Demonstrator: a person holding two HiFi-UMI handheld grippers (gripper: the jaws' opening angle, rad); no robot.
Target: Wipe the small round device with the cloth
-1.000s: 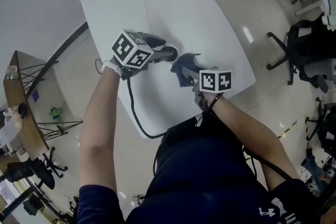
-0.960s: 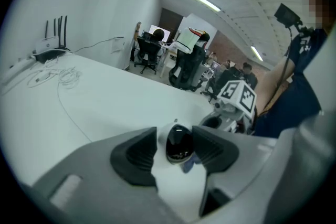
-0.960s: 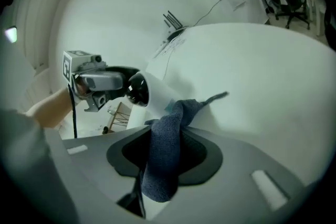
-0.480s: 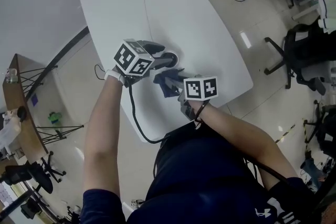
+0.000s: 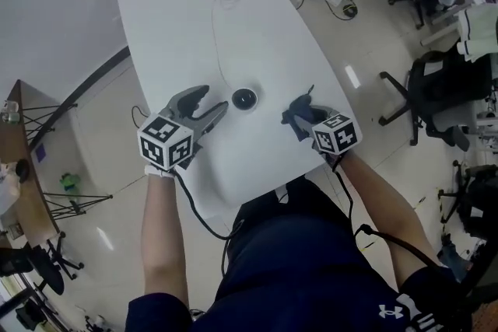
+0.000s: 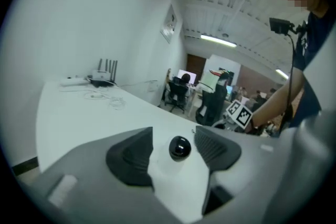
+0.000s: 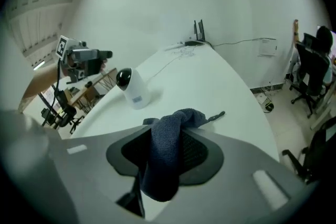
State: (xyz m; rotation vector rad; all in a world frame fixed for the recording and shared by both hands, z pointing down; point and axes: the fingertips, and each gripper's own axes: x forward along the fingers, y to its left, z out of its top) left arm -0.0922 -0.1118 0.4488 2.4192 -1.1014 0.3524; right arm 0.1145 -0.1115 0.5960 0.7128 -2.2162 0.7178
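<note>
The small round device [image 5: 244,99] stands free on the table [image 5: 179,19]. The left gripper [image 5: 212,101] is empty, and its jaws have just been opening wide. The right gripper [image 5: 307,120] clamps the cloth [image 7: 167,149], apart from the device. No wiping contact exists, so completion is unconfirmed.

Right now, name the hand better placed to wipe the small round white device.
Right. The right tool grips the dark blue cloth. The left tool, jaws just opened, holds nothing; the device stands free.
</note>
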